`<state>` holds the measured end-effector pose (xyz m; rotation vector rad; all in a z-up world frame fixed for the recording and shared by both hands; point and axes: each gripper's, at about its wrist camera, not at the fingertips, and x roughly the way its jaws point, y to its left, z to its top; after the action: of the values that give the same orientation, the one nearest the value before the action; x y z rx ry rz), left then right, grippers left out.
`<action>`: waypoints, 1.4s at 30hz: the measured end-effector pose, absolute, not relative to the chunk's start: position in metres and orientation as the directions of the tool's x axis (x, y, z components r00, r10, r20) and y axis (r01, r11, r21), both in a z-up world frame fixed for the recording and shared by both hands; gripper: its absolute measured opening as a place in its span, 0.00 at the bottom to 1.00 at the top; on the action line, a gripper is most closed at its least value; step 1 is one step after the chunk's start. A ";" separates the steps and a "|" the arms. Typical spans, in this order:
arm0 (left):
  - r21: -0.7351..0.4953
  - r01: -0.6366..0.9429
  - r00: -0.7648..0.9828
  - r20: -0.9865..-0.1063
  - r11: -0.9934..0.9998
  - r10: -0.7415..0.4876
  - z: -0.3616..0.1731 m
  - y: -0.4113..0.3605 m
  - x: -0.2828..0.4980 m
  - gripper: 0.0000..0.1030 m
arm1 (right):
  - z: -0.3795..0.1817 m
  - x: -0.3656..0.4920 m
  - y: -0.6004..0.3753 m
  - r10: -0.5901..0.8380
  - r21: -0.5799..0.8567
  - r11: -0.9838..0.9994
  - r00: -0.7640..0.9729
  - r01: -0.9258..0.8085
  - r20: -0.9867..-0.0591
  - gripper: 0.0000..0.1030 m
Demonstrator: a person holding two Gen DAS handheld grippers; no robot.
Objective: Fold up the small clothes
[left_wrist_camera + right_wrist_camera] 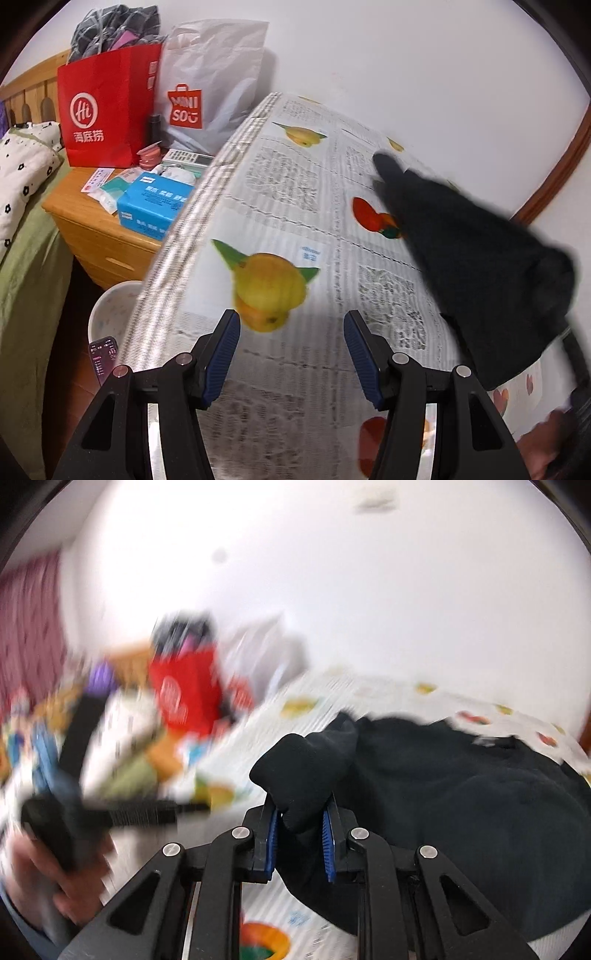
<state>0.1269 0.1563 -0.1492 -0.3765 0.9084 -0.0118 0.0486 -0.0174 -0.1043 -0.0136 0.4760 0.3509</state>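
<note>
Right gripper point(300, 814) pinches dark garment point(461, 794); background blurred.

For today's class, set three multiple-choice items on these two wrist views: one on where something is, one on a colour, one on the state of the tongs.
1. Where does the red paper bag stand?
A. on the wooden nightstand
B. on the fruit-print tablecloth
C. on the floor

2. What colour is the garment on the tablecloth?
A. white
B. black
C. yellow

3. How do the right tongs stand?
A. wide open and empty
B. out of view
C. closed on a fold of the garment

Answers:
1 A, the bag sits on the nightstand top, beside the grey Miniso bag.
2 B, the cloth is dark black in both views.
3 C, the blue pads pinch the fabric between them, while the left tongs stand open and empty.
</note>
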 end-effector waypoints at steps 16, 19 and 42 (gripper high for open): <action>-0.328 0.229 0.575 -0.714 0.917 -0.399 -0.135 0.018 0.136 0.58 | -0.159 0.054 -0.206 0.139 0.358 0.930 0.825 0.081 -0.547 0.19; -0.332 0.319 0.539 -0.707 0.888 -0.458 -0.136 -0.011 0.130 0.64 | -0.170 0.056 -0.217 0.163 0.380 0.921 0.804 0.084 -0.573 0.20; -0.057 0.320 0.544 -0.806 0.946 -0.233 -0.165 -0.112 0.147 0.68 | -0.104 0.026 -0.267 0.267 0.437 0.890 0.925 -0.130 -0.269 0.17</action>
<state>0.1468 -0.1121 -0.1654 0.1011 0.9400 -0.3284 0.0264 -0.2669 -0.1044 0.4263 0.3309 0.2102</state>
